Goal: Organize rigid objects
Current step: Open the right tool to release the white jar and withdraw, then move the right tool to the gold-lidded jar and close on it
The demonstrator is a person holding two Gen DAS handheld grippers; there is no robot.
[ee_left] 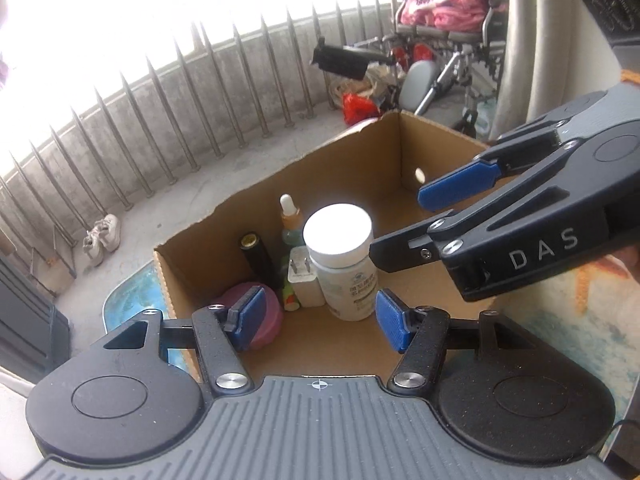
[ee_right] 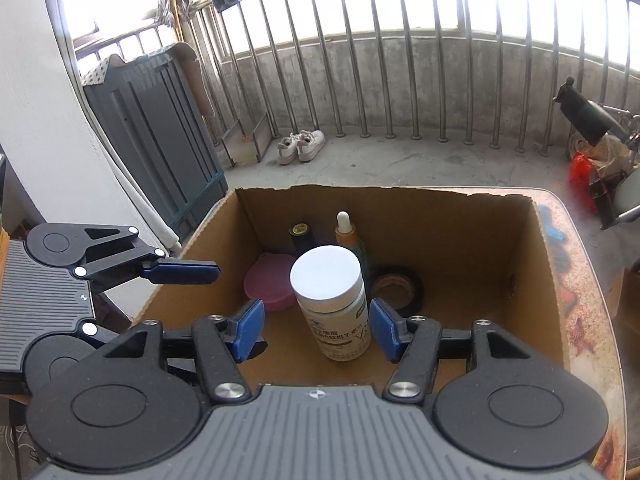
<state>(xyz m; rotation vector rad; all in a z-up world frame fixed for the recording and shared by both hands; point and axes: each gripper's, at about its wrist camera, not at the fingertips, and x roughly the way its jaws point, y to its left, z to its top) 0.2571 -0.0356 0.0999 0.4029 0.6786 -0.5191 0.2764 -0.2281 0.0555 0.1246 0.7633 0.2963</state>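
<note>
An open cardboard box (ee_left: 344,168) (ee_right: 552,280) holds a white-lidded pill bottle (ee_left: 340,260) (ee_right: 330,300), a pink round container (ee_left: 264,316) (ee_right: 268,284), a dropper bottle (ee_left: 289,216) (ee_right: 347,232), a black gold-topped tube (ee_left: 258,258) (ee_right: 301,234), a white plug adapter (ee_left: 305,282) and a tape roll (ee_right: 396,286). My left gripper (ee_left: 320,322) is open and empty above the box's near edge. My right gripper (ee_right: 316,330) is open with the pill bottle standing upright between its pads, apart from them. It also shows in the left wrist view (ee_left: 416,224), above the box.
The box sits on a table with a painted top (ee_right: 576,304). Beyond are a balcony railing (ee_right: 400,60), white shoes (ee_right: 300,146), a grey cabinet (ee_right: 156,132) and a wheelchair with pink cloth (ee_left: 444,24).
</note>
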